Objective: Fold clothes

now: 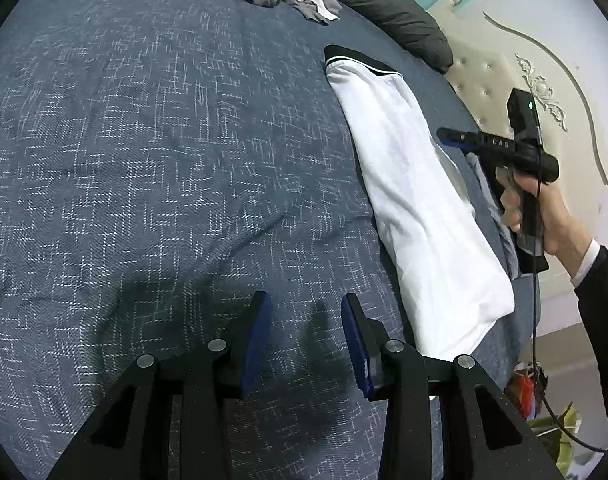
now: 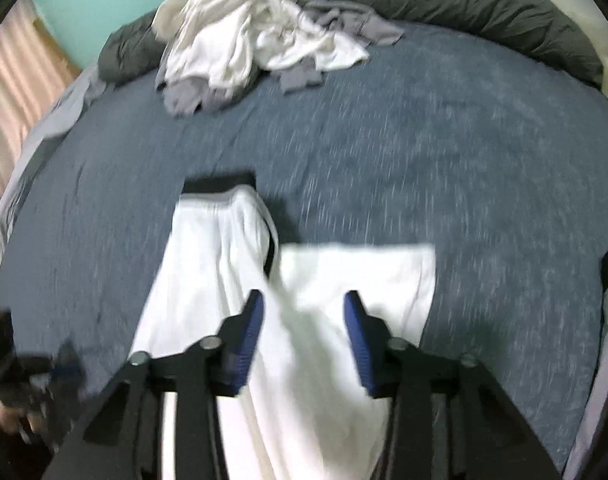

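**K:** Over the bed, left wrist view: left hand-held gripper (image 1: 306, 306) has jaws spread wide, nothing between the blue pads (image 1: 260, 332). Only bedspread (image 1: 164, 140) under it.

**M:** Right one?

**K:** Right hand-held gripper (image 2: 302, 306) also spread wide, holding nothing. It hangs above the white garment (image 2: 232, 280), pads (image 2: 356, 336) not on the cloth as far as I can tell. Frame is motion-blurred.

**M:** Visible from the other side?

**K:** Yes, right hand-held gripper shows at the right of the left view (image 1: 450, 138), gripped by the right hand (image 1: 540, 208), dark sleeve with a white cuff. Jaw gap can't be read from that angle.

**M:** Garment position?

**K:** White garment (image 1: 416, 200) lies flat on the bedspread near the bed's right edge, folded into a long strip, black trim (image 1: 356, 58) at the far end. Right view shows one flap (image 2: 356, 276) squared off to the right, beside the longer strip.

**M:** Anything else?

**K:** Heap of white and grey clothes (image 2: 256, 44) at the far side of the bed, well apart from the garment, resting against a dark grey bolster (image 2: 464, 4). Cream tufted headboard (image 1: 484, 76) beyond the right edge. Left hand (image 2: 8, 412) sits blurred in the lower-left corner of the right view.
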